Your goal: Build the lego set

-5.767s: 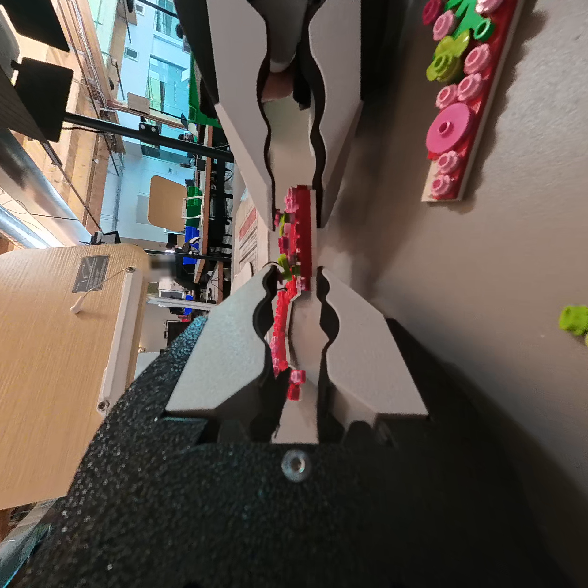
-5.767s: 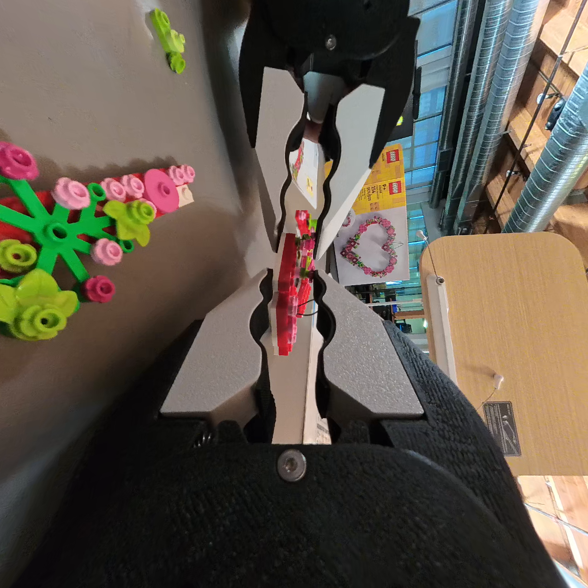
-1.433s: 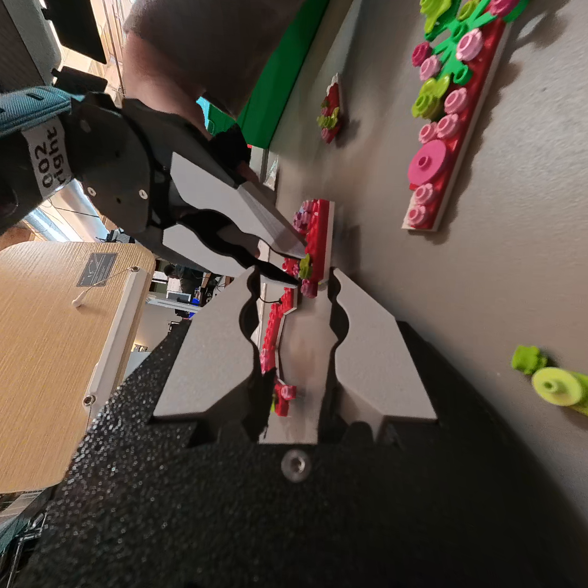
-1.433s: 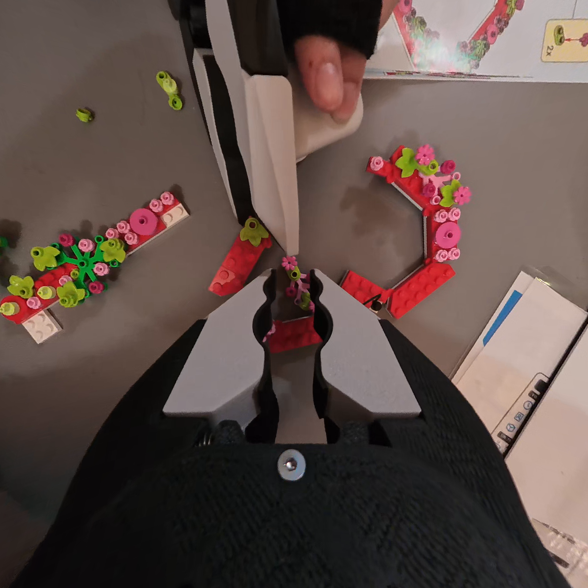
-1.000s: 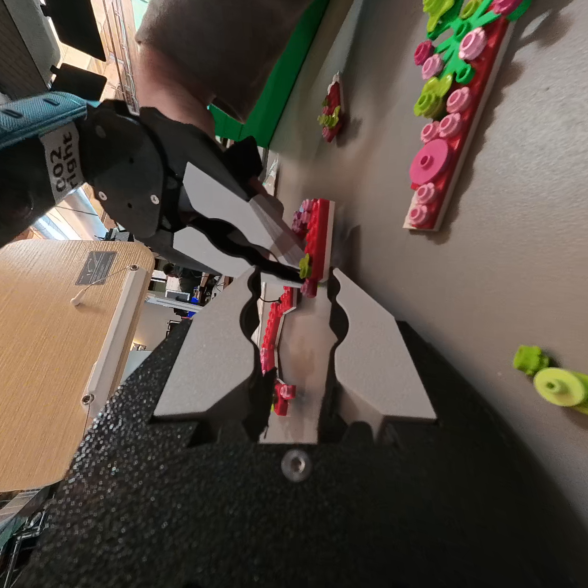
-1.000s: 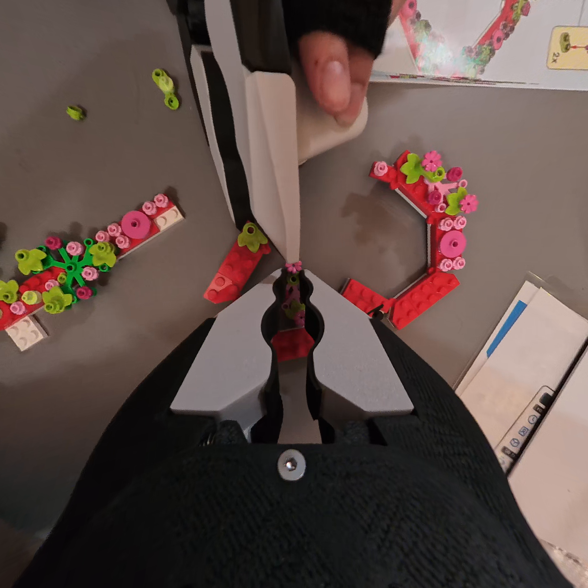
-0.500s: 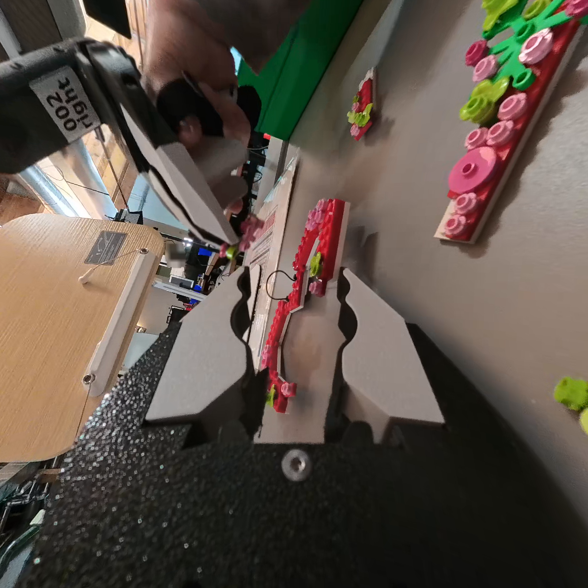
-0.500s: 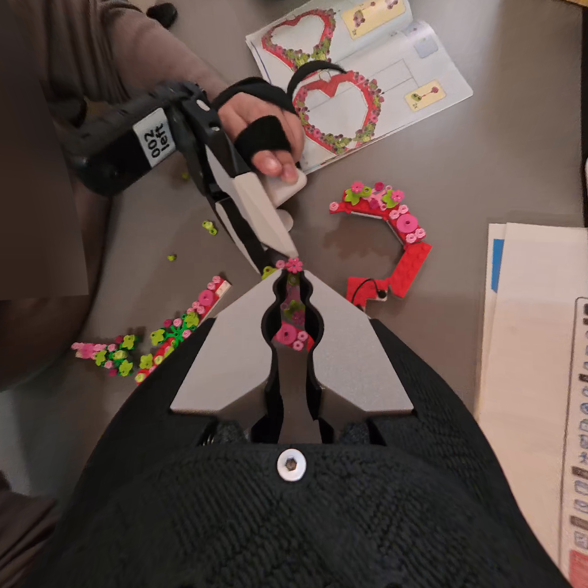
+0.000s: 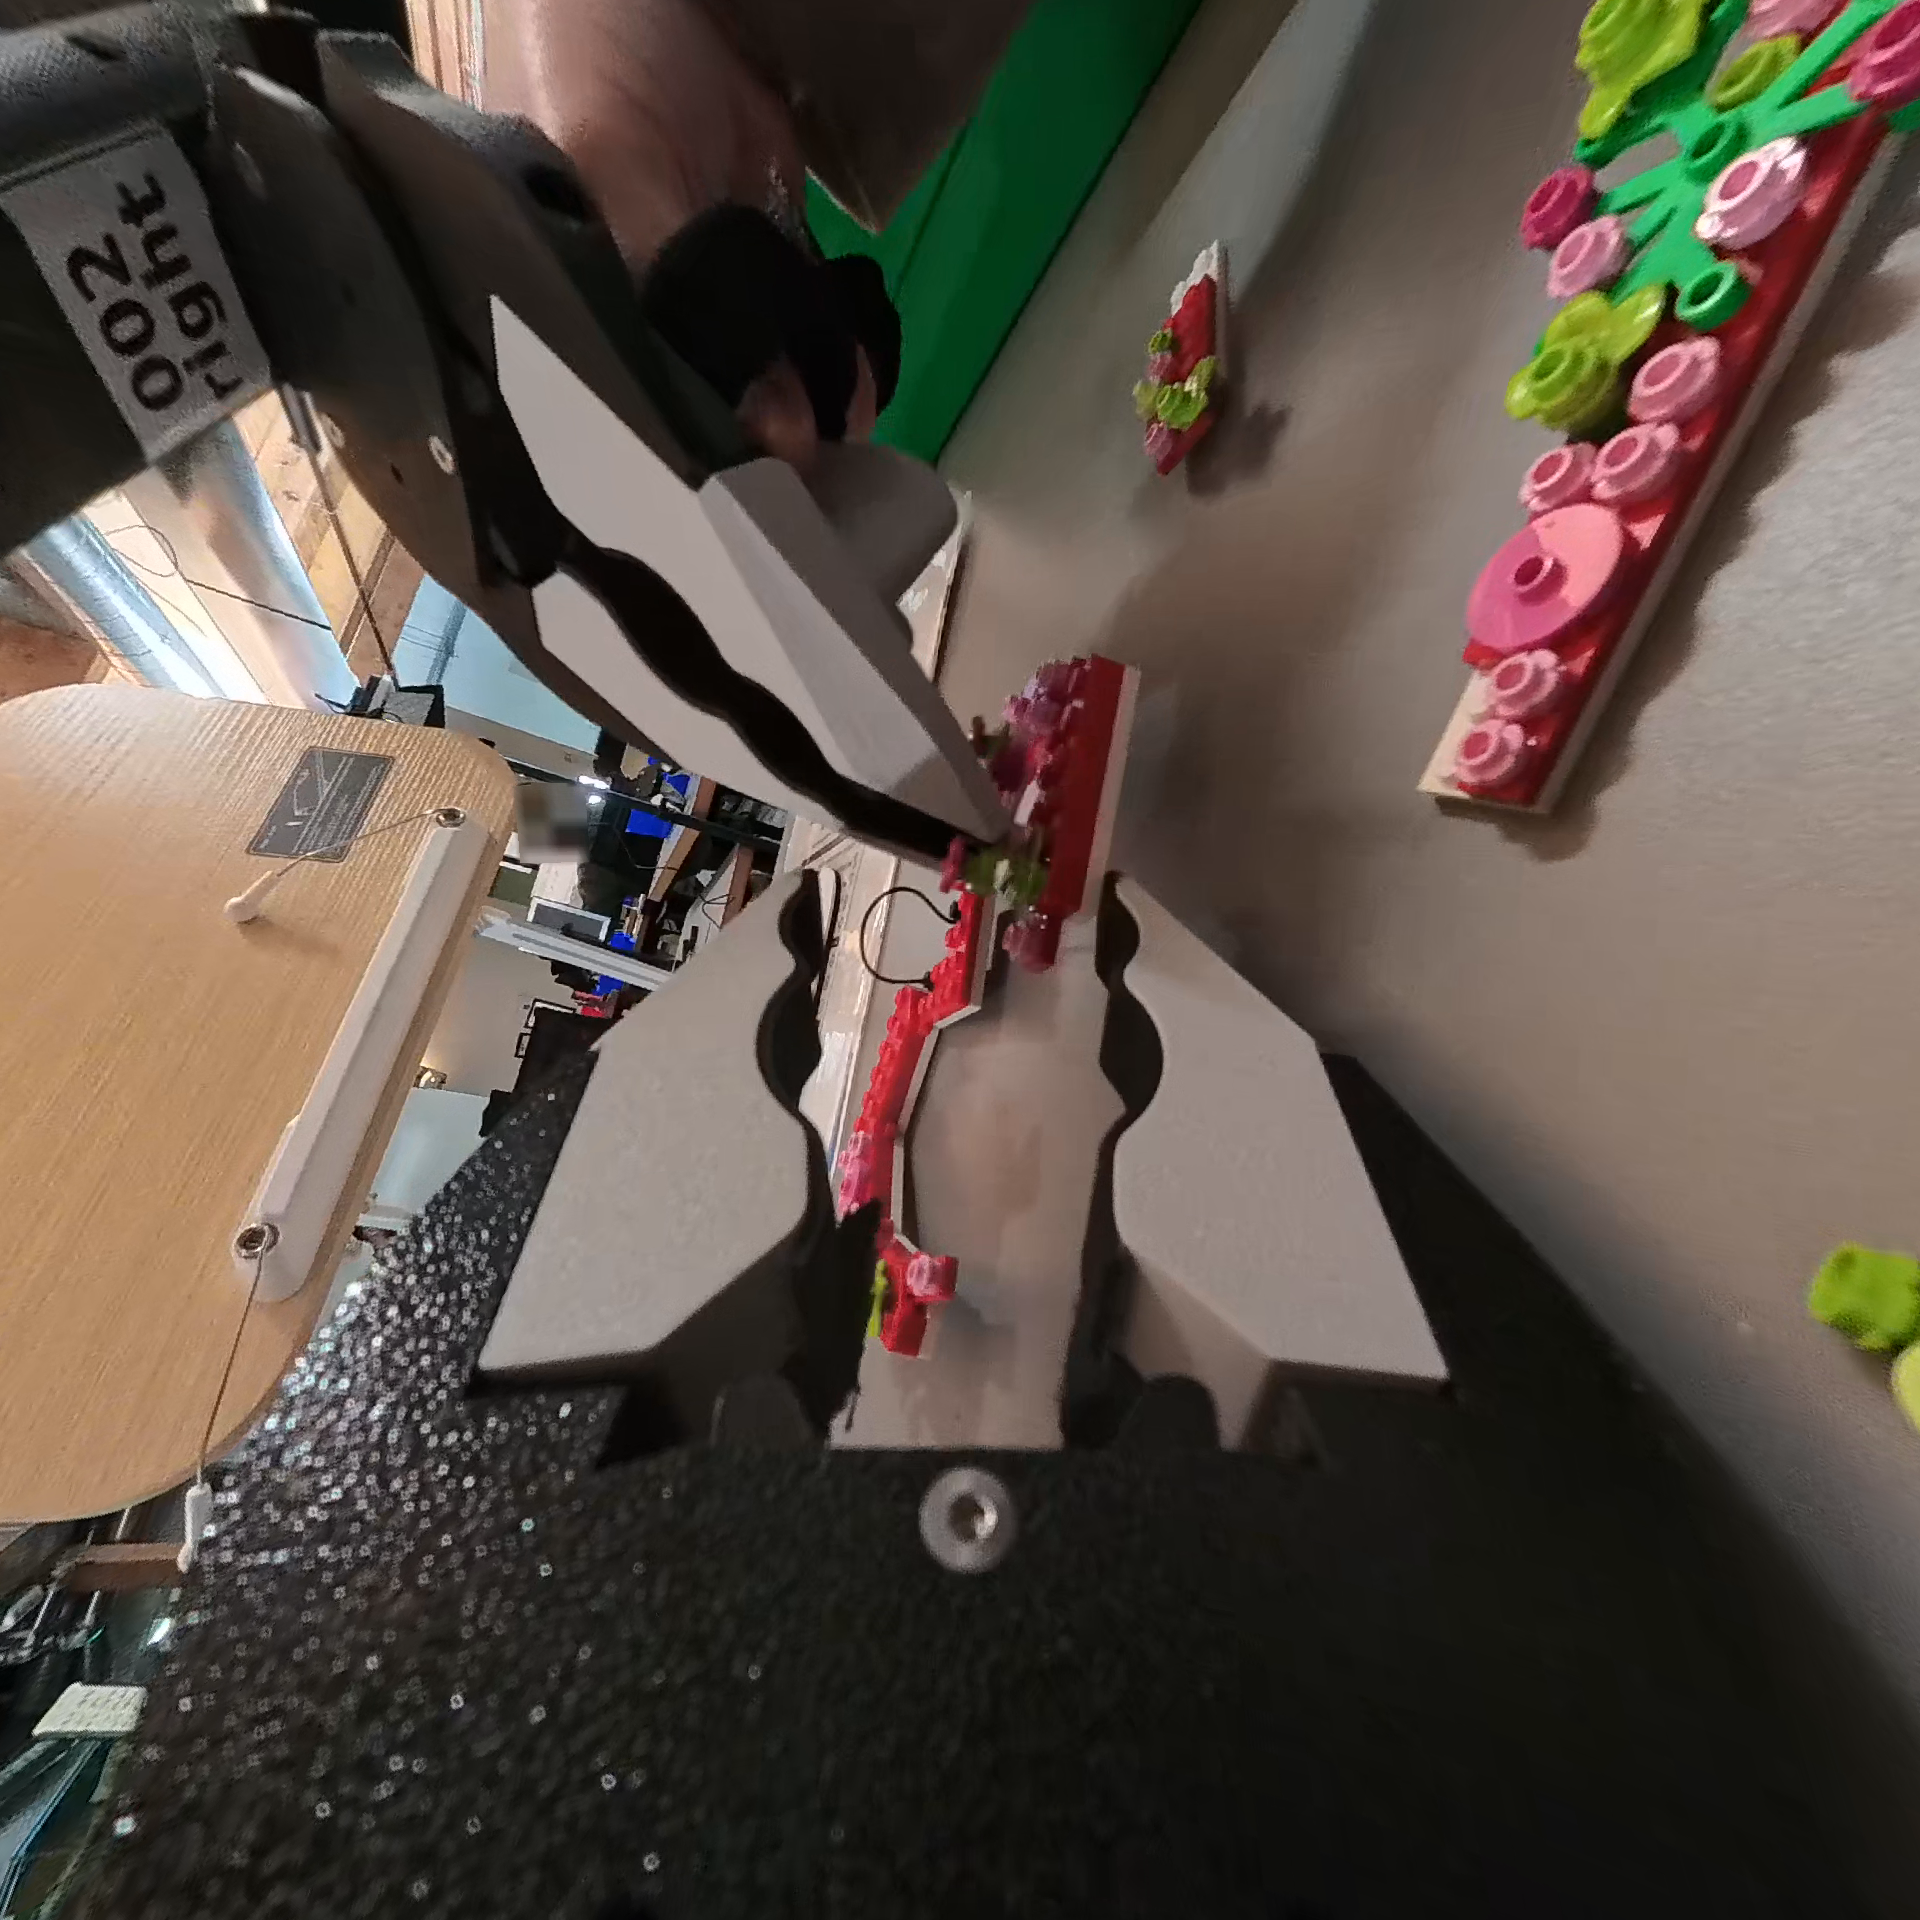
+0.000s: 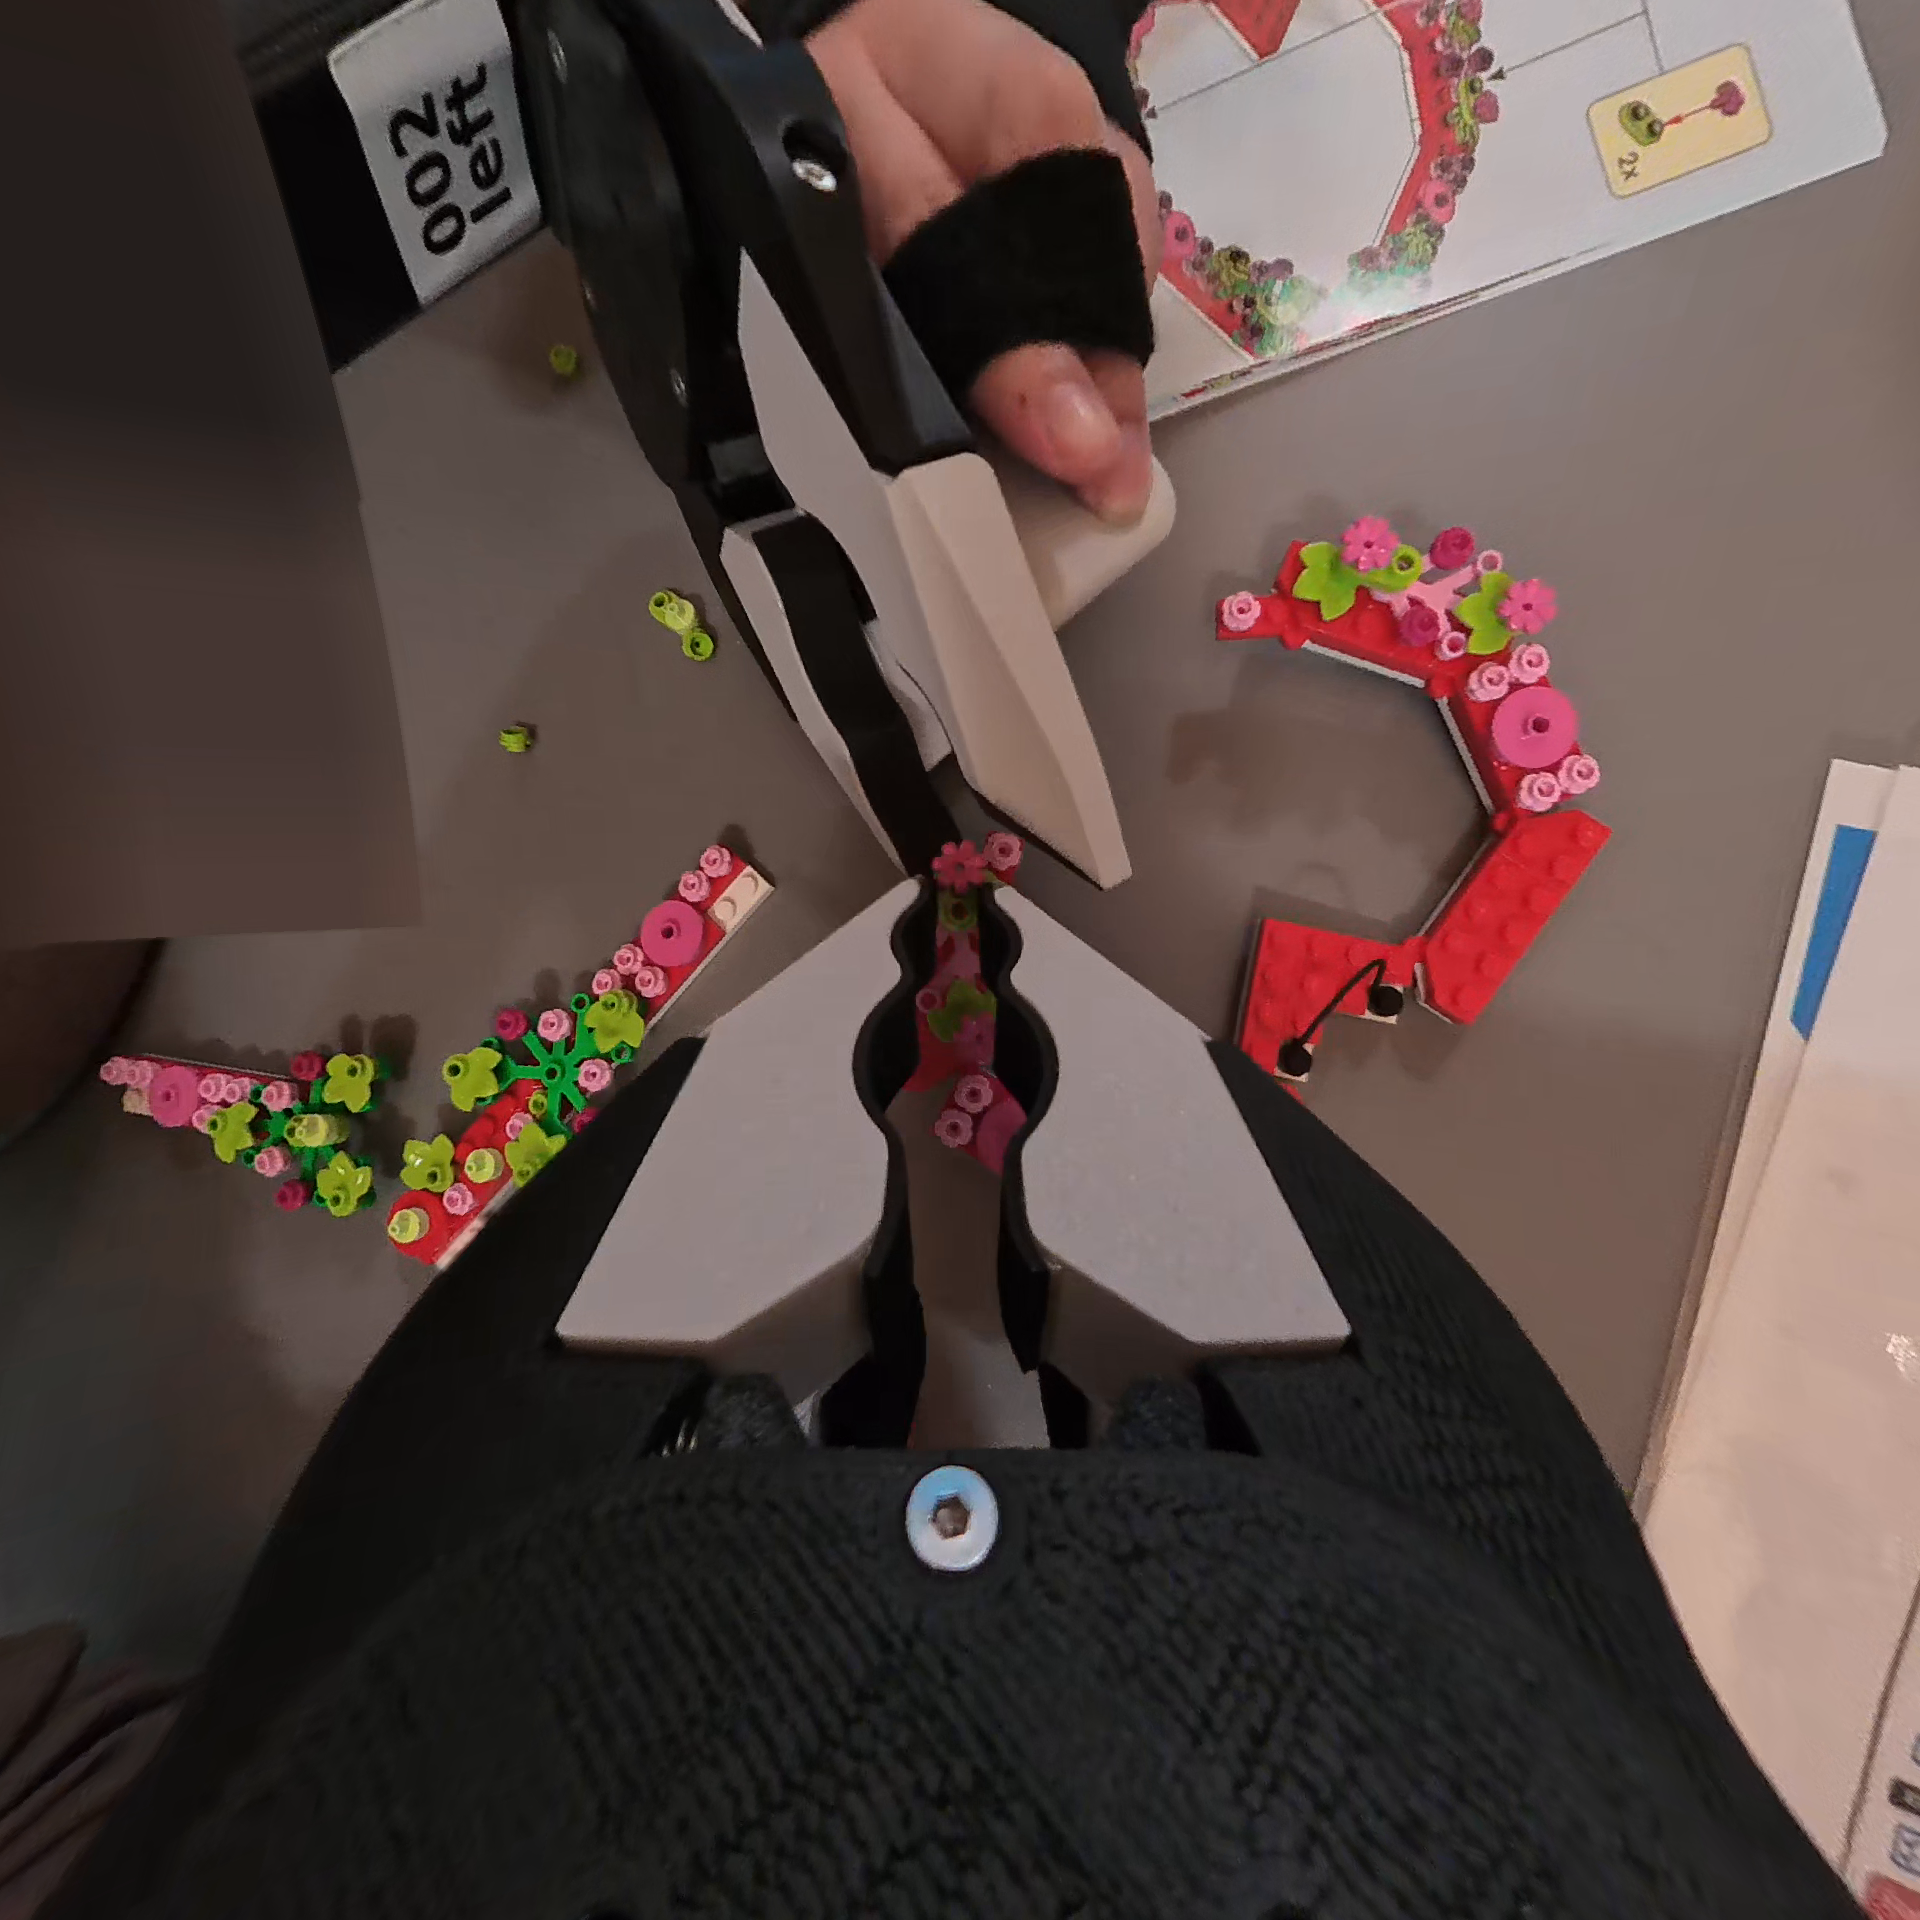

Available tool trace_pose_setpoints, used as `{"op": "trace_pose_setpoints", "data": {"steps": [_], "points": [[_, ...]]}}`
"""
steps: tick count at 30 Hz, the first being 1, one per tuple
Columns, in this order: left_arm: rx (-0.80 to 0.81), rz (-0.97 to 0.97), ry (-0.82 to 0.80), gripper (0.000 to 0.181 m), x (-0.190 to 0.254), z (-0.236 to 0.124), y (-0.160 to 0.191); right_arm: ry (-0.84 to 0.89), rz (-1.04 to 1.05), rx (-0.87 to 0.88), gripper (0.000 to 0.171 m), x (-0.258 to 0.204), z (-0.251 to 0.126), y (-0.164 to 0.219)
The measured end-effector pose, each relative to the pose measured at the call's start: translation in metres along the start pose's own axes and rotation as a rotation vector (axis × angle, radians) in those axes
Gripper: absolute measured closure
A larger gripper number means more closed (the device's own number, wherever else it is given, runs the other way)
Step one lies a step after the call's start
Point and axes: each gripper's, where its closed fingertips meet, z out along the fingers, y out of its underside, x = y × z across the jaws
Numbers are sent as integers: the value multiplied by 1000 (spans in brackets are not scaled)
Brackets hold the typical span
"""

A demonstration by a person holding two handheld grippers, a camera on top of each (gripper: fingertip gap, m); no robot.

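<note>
1. R gripper (image 10: 958,894) is clamped on a small red lego segment (image 10: 964,1023) w/ pink flowers and a lime leaf; piece sits between its fingers, a pink flower poking out at the tips.
2. L gripper (image 9: 956,904) is spread wide, gripping nothing. In the R wrist view its tips (image 10: 1003,868) come in from above, right at that pink flower (contact or not: can't tell).
3. L wrist view: the curved red section (image 9: 914,1049) lies on the grey table (image 9: 1558,1039) in line w/ the gap between the L fingers; R gripper tips (image 9: 977,840) meet it at the far end, by a lime leaf.
4. R wrist view: same curved section (image 10: 1455,821) lies right of both grippers, flowers along the upper part, bare red studs lower, thin black cord at the bottom.
5. Straight flowered strip (image 10: 582,1039) w/ green stem lies left; a smaller flowered bit (image 10: 249,1117) beyond it.
6. Instruction booklet (image 10: 1507,156) sits top right, loose lime pieces (image 10: 681,621) near the L gripper body.
</note>
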Motion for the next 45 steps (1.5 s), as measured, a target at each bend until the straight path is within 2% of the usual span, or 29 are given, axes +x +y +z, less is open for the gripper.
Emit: {"op": "trace_pose_setpoints", "data": {"steps": [14,18,22,26,31,33,36,45], "points": [[-8,19,3,133,1,1,0,152,-93,-134,165,3,-1,5],[-10,22,3,133,1,1,1,276,-52,-212,165,8,-29,20],[-11,25,5,133,2,1,1,255,53,-322,165,-10,-33,60],[-9,26,8,133,2,1,0,249,55,-338,165,-18,-19,78],[-8,28,11,134,3,1,0,229,50,-307,165,-18,-13,80],[-8,29,12,135,3,1,0,217,51,-304,157,-19,-12,80],[-8,30,14,135,3,1,0,203,40,-286,155,-21,-13,77],[-7,38,16,136,4,1,0,193,-25,-284,155,-22,-20,80]]}}
